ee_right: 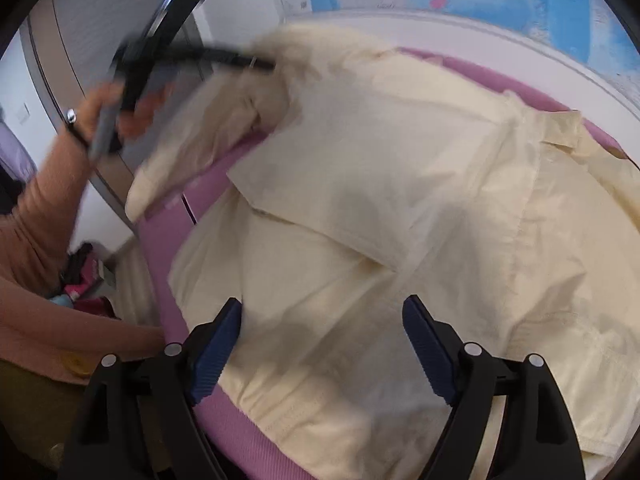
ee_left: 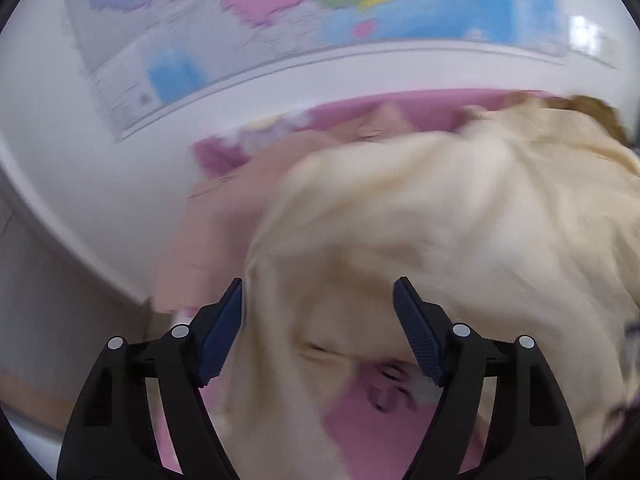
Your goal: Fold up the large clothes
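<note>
The cream shirt [ee_right: 400, 208] is lying spread on the pink worktop [ee_right: 168, 232], its length running away from the right gripper [ee_right: 322, 344], which is hovering jaws apart over the near hem. The left gripper [ee_left: 318, 332], jaws also apart and gripping nothing, is hanging over the bunched far-left sleeve.

Bedroom; pink bed [ee_right: 168, 240]; wall map [ee_left: 280, 12]
</note>
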`<state>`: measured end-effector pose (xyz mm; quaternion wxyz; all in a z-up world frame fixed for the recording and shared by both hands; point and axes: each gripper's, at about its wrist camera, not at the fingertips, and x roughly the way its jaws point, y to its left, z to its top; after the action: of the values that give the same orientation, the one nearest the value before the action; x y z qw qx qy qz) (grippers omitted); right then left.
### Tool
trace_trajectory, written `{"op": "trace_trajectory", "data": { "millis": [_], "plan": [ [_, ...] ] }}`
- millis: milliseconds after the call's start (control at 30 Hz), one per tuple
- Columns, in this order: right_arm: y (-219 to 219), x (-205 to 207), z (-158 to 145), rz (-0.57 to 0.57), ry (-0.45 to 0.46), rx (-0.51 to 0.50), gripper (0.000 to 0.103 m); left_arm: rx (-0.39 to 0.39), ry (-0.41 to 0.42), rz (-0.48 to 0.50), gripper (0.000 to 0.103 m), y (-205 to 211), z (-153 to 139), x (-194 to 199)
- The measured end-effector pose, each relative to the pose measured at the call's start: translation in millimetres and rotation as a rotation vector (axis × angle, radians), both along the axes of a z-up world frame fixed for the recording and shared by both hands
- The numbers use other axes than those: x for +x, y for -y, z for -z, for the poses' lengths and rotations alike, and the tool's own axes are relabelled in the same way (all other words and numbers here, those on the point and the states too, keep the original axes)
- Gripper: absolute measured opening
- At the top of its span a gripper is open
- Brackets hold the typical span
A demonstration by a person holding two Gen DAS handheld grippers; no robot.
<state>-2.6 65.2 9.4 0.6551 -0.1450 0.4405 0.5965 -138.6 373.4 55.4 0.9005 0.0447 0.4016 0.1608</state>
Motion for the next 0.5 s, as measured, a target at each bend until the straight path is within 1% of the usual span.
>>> {"op": "trace_trajectory", "data": {
  "millis": [67,100,133,167,233,267,300,333,400,433,500],
  "plan": [
    [23.9,14.6,-14.1,0.058,-0.004,0.053,0.082,-0.057,0.078,0.085,0.084,16.9,-4.6,-22.4],
    [36.2,22.0,-20.0,0.091,-0.003,0.077,0.084,-0.140,0.131,0.153,0.092,27.9,-7.6,-40.5],
    [55.1,32.2,-25.0,0.150,0.009,0.095,0.088,-0.190,0.159,0.198,0.093,35.7,-8.2,-51.6],
    [74.8,43.0,-28.4,0.219,0.021,0.105,0.089,-0.223,0.173,0.239,0.094,45.3,-5.9,-62.4],
    [108.8,62.2,-28.6,0.332,0.009,0.121,0.089,-0.266,0.167,0.274,0.094,57.8,2.3,-74.3],
    [126.2,73.3,-26.6,0.392,0.007,0.112,0.090,-0.316,0.160,0.293,0.094,63.4,8.6,-78.5],
    [142.3,81.1,-22.9,0.448,0.018,0.089,0.090,-0.372,0.156,0.310,0.094,67.8,15.4,-81.6],
    [160.8,88.8,-19.0,0.518,0.040,0.054,0.090,-0.411,0.146,0.318,0.094,70.7,22.2,-84.4],
    [197.3,102.8,-8.2,0.630,0.039,0.009,0.094,-0.455,0.135,0.351,0.094,81.4,34.1,-91.7],
    [209.1,106.3,-5.0,0.667,0.029,-0.005,0.094,-0.475,0.120,0.371,0.094,85.6,39.9,-93.6],
    [234.8,115.0,11.3,0.726,-0.020,-0.024,0.095,-0.474,0.089,0.405,0.096,99.3,48.9,-101.1]
  ]
}}
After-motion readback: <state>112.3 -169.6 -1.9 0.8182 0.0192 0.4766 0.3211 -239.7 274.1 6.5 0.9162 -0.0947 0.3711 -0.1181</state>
